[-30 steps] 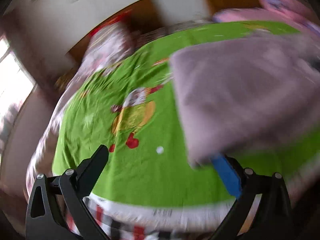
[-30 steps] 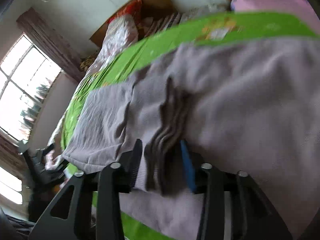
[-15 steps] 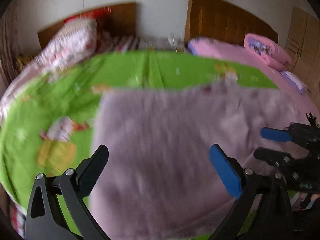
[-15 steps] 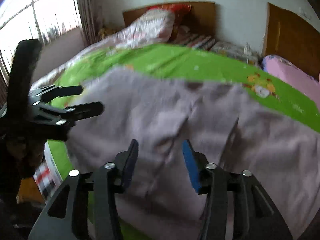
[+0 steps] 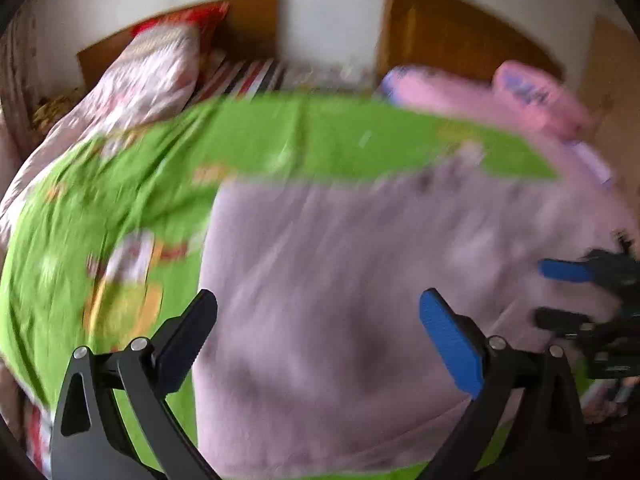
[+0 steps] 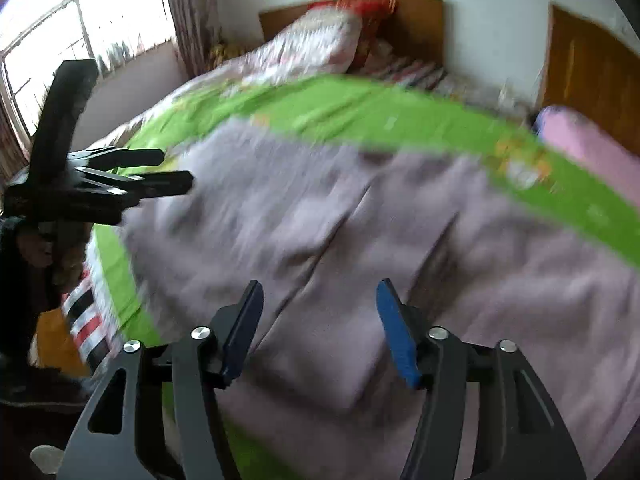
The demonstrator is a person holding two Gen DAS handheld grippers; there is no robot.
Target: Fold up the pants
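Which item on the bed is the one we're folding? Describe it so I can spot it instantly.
Find the bed with the bright green cartoon-print sheet. Spread across its near half, right below both grippers, lie the pants. They are the only plain, pale mauve-grey cloth there, unlike the pink bedding to the right and the floral quilt by the headboard.

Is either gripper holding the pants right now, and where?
Nothing is held. The left gripper is open and the right gripper is opening, with no cloth pinched; the pants lie loose on the bed.
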